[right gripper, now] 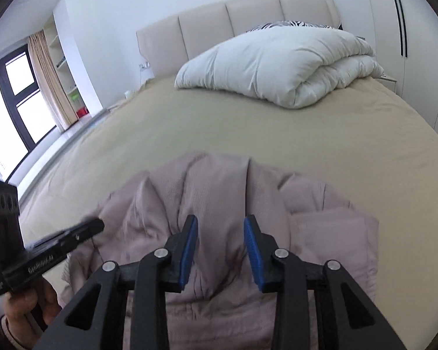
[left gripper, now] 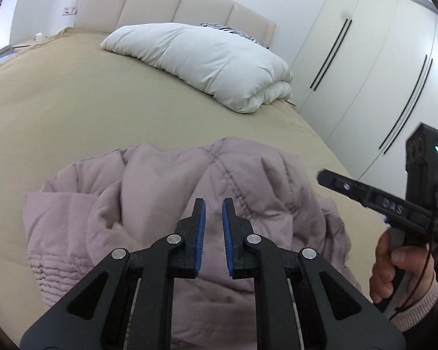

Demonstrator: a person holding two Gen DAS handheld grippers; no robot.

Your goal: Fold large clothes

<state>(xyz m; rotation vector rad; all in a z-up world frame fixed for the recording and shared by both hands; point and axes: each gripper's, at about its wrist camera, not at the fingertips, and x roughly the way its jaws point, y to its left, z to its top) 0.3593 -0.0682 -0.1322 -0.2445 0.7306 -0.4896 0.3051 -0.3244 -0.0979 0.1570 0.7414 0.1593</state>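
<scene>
Crumpled mauve jacket on bed; left gripper fingers slightly apart, right gripper fingers apart, both empty above it

Black tool with blue pads, silver screws, pale pink cuff.

The left gripper sits low centre, jaws slightly apart. The right gripper gapes wider, holding nothing.
</scene>
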